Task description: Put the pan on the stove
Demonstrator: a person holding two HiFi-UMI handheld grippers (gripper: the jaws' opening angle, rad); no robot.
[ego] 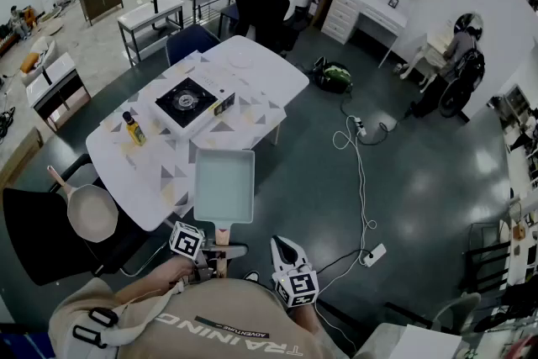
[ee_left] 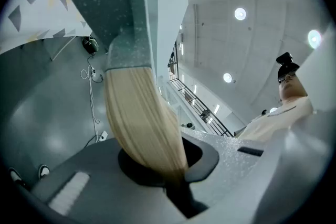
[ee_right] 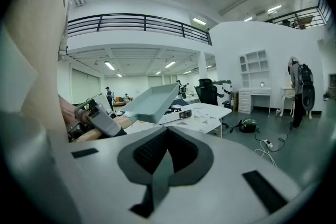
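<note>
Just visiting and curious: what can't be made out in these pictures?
- Bottle label: head view, too small to read.
- Stove knob setting: head view, too small.
- Pan interior: left gripper view shows only its outside.

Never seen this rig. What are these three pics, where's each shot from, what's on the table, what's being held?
There is no robot arm here: a person holds a two-jaw gripper in each hand. The head view comes from a camera on the person's head, looking down. The other two views come from cameras riding on each gripper, looking along its jaws. The cubes with square markers are parts of the grippers.

On the white table sit a portable gas stove and a yellow bottle with a dark cap. A round frying pan lies off the table, at the left.

The left gripper is shut on the wooden handle of a rectangular pan, which is lifted by the table's near edge. The right gripper is shut and empty.
</note>
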